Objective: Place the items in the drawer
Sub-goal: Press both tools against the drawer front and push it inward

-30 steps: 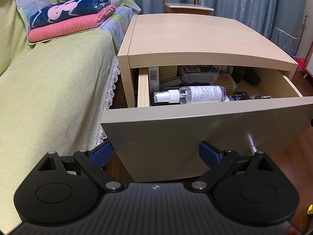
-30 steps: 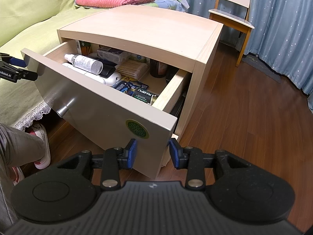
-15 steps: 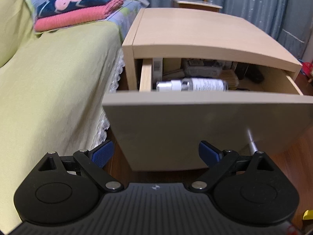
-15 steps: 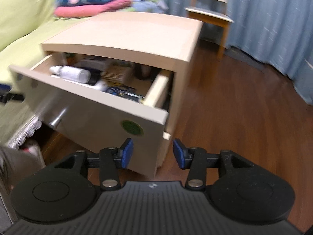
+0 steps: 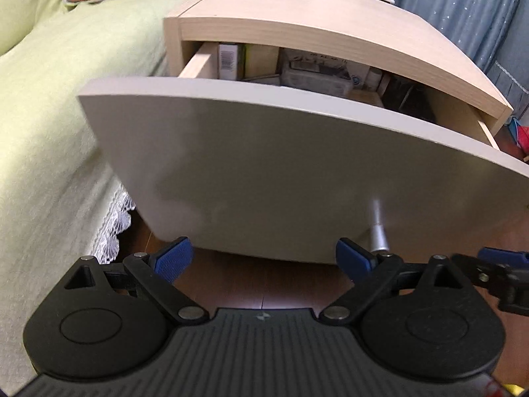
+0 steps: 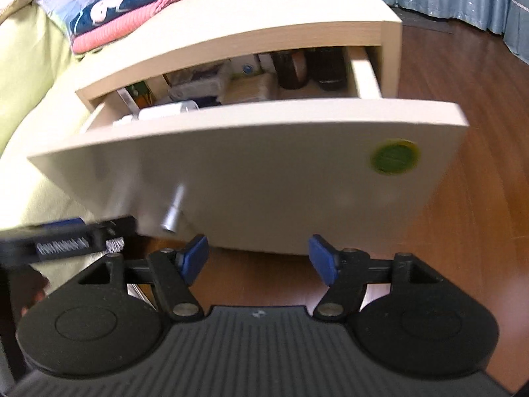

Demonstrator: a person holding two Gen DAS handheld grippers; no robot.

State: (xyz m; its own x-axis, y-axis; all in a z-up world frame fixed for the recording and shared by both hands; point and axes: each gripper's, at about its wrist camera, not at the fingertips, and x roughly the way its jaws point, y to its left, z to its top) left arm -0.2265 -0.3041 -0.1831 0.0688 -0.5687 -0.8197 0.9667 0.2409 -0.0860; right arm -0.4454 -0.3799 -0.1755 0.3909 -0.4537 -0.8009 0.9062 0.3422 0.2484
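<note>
The nightstand's drawer stands pulled out, its pale curved front filling both views. A metal knob sticks out of that front. Inside lie a white spray bottle, boxes, a clear case and dark jars. My left gripper is open and empty, low in front of the drawer front, left of the knob. My right gripper is also open and empty, just right of the knob. Each gripper shows at the edge of the other's view.
A bed with a green cover lies left of the nightstand, with folded pink and navy towels on it. Dark wood floor spreads to the right. Blue curtains hang behind.
Both grippers have dropped lower and come closer to the drawer front. The right one swung left to face it and opened wider. The left stayed open.
</note>
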